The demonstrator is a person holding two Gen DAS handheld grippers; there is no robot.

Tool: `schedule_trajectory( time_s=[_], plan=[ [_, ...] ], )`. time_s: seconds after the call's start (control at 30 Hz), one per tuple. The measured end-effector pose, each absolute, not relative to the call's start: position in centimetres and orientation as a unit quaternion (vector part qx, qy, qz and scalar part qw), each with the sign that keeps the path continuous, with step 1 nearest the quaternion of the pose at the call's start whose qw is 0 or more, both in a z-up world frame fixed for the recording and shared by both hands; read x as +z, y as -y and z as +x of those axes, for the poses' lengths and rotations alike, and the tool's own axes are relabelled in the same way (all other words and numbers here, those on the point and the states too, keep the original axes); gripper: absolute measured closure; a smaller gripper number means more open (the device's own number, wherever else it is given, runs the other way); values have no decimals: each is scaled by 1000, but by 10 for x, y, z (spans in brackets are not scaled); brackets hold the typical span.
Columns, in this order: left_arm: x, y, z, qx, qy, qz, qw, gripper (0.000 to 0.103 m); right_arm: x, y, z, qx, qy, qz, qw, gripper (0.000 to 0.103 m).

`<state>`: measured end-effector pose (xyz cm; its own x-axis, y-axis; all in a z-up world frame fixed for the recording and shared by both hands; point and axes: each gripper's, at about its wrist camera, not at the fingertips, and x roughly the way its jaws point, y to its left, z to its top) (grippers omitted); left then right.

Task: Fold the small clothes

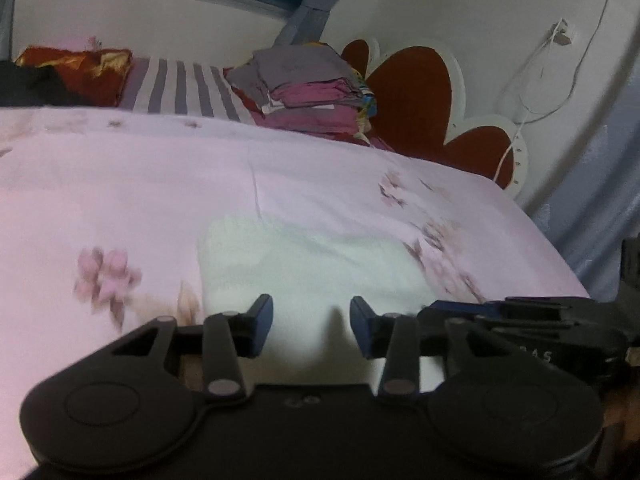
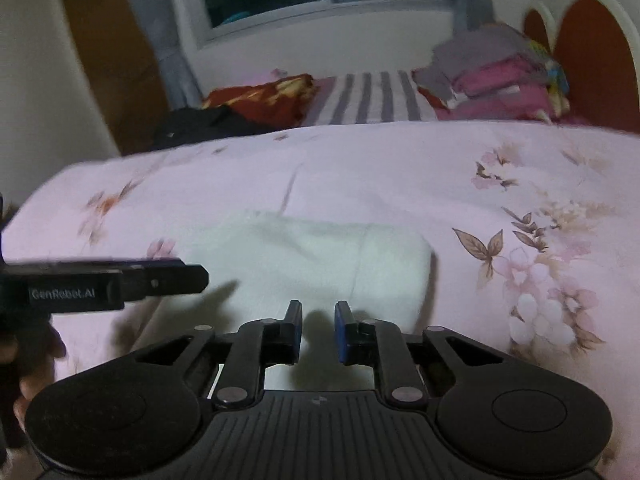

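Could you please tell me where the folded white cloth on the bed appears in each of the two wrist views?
Left wrist view: the white cloth lies low at centre, just beyond the left tool.
Right wrist view: it lies at centre, just ahead of the right tool.
Shared landmark: the stack of folded clothes by the red headboard, at the far end of the bed.

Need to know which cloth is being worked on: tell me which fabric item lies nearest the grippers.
The white garment, lying flat on the floral sheet just ahead of both grippers; the folded stack sits far back by the headboard.
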<state>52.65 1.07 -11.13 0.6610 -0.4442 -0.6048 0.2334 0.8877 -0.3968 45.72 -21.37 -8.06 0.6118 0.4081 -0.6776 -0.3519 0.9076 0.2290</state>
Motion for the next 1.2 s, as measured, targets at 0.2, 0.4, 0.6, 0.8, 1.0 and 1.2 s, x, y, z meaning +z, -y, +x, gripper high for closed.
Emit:
schedule_trajectory(
  time_s=[0.2, 0.4, 0.6, 0.8, 1.0, 1.2],
  plan=[
    [-125, 0, 483, -190, -393, -140, 889, 61, -95, 207, 419, 227, -416, 6, 881, 88],
    [-126, -1, 460, -175, -405, -133, 888, 60, -86, 199, 396, 206, -409, -1, 889, 87],
    [-133, -2, 432, -167, -413, -116, 888, 59, -91, 187, 360, 211, -419, -38, 882, 87],
    [-136, 0, 412, -165, -411, -91, 892, 58, -107, 194, 341, 200, -432, -30, 879, 87],
    [-125, -16, 426, -120, -394, -72, 908, 22, -98, 204, 344, 161, -413, -9, 896, 44],
    [-129, -48, 466, -110, -410, -153, 892, 18, -92, 222, 369, 161, -395, 53, 903, 20]
  ],
)
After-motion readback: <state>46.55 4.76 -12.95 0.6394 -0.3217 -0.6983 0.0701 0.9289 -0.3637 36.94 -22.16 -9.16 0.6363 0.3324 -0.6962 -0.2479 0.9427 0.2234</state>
